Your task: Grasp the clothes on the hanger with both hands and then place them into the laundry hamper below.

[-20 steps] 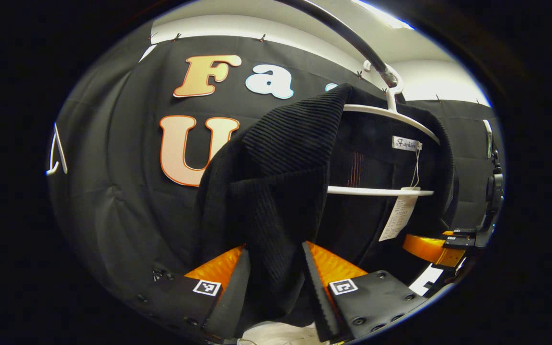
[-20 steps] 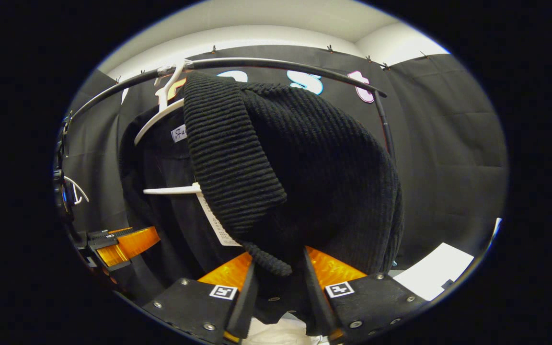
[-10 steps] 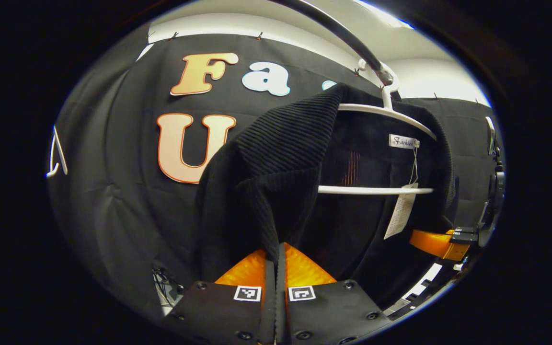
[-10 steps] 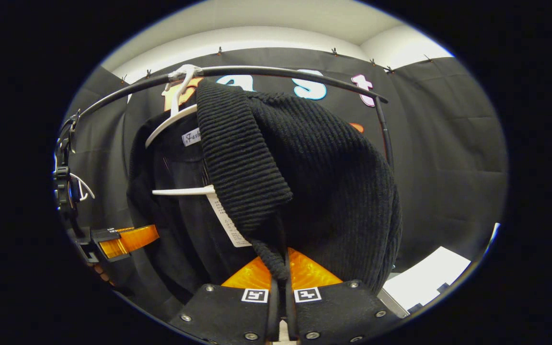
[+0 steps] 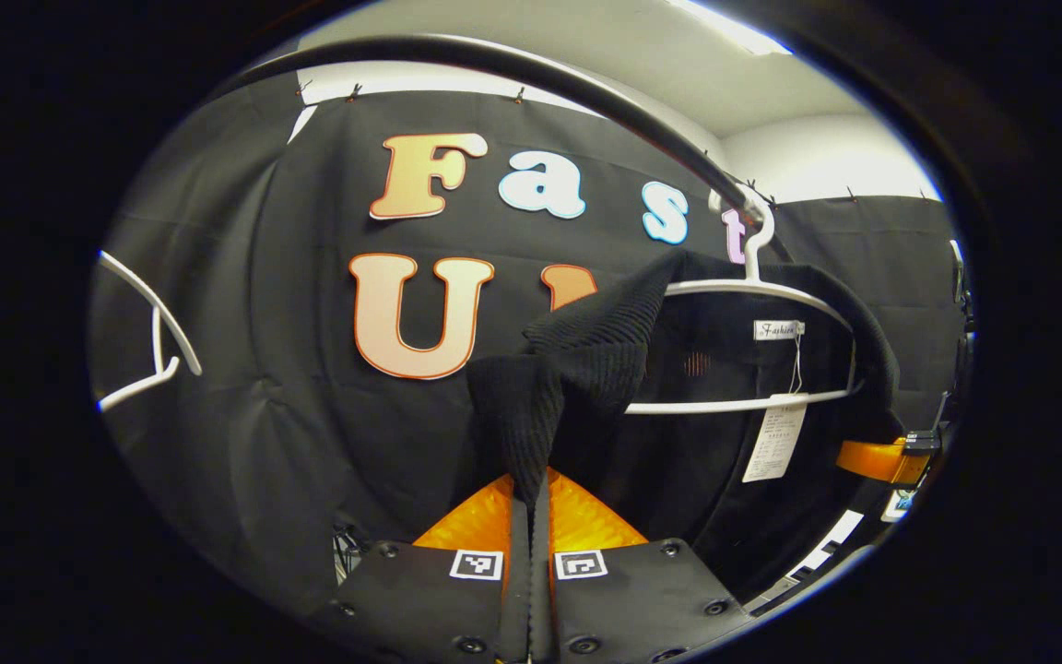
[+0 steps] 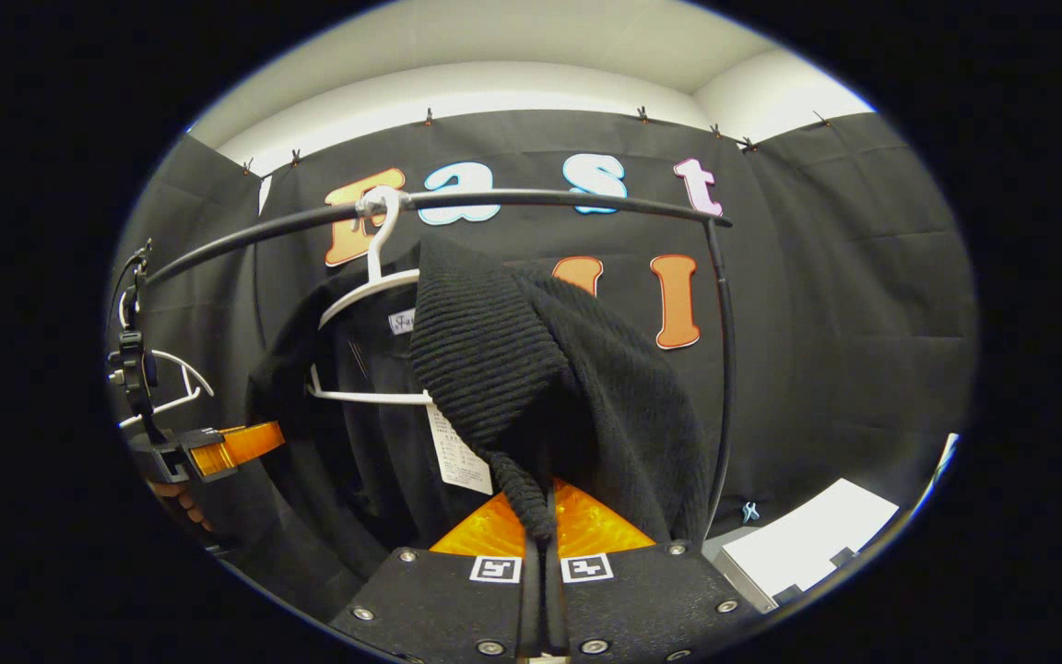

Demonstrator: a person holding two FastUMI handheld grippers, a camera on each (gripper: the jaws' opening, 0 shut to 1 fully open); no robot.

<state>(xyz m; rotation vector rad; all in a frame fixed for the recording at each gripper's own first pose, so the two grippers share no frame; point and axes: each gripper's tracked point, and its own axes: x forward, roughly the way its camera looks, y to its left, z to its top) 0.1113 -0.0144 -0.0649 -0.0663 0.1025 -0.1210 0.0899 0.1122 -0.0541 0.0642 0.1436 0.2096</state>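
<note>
A black rail point(image 6: 540, 199) carries a white hanger point(image 6: 370, 286) with a black knit cardigan point(image 6: 577, 387) draped on it. The left gripper point(image 5: 531, 516) has its fingers pressed together on the cardigan's front edge; the right gripper point(image 6: 545, 530) pinches the other edge likewise. A paper tag point(image 5: 773, 440) dangles inside
</note>
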